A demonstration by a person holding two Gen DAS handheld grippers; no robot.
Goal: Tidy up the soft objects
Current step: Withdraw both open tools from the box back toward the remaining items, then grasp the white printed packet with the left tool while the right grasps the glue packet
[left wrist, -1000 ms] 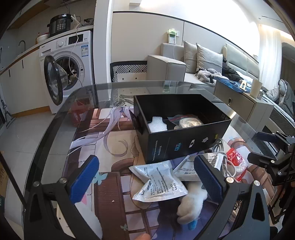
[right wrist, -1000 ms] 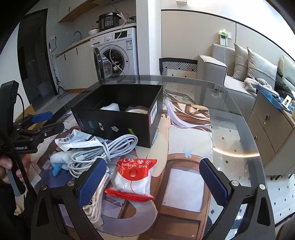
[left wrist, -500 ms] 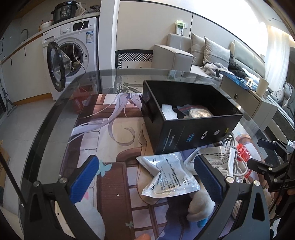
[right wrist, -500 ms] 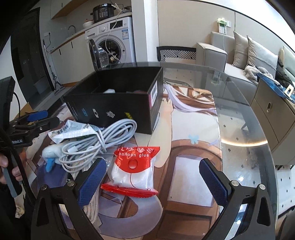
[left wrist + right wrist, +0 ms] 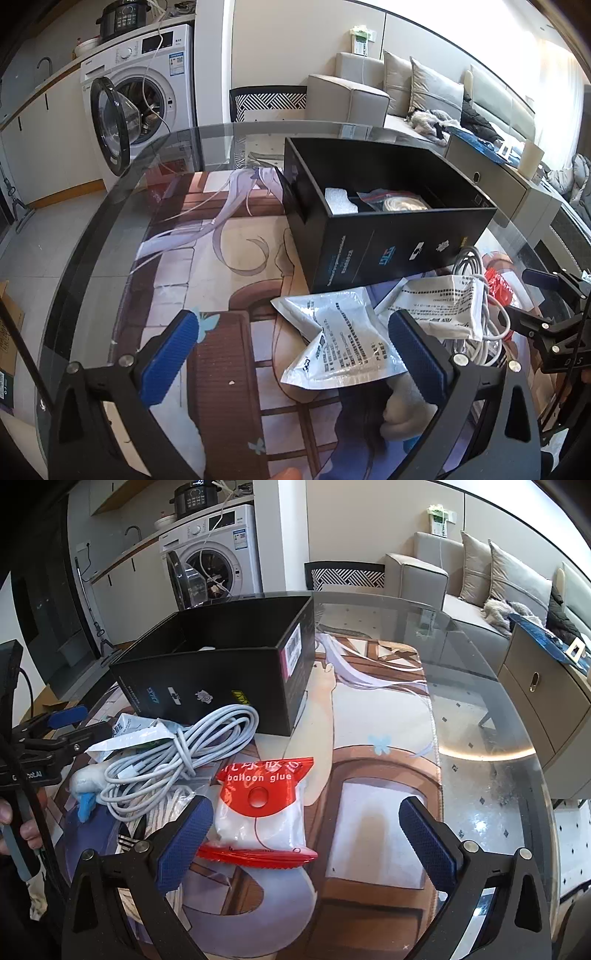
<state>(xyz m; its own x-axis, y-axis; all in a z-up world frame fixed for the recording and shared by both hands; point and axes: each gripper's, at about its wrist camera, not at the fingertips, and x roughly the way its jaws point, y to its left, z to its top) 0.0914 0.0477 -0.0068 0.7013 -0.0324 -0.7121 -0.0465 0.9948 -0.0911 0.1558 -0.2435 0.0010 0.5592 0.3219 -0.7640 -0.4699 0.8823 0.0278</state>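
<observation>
While both grippers' fingers gape (empty), the balloon-glue packet (image 5: 264, 805) lies between the right fingers (image 5: 186, 843).

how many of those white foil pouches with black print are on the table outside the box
2. One white foil pouch lies between the left gripper's fingers; the second pouch is right of it, against the white cable coil. Others may be hidden under the pile.

I see a glass table (image 5: 110, 206) with a printed anime mat (image 5: 221, 258) on it. Beyond the table's far left edge stands a white washing machine (image 5: 147, 85), door (image 5: 109, 146) swung open, a black cooker (image 5: 123, 16) on top. Beyond its far right edge sit a beige sofa (image 5: 354, 99) with grey cushions (image 5: 432, 83) and a patterned chair back (image 5: 267, 101).
</observation>
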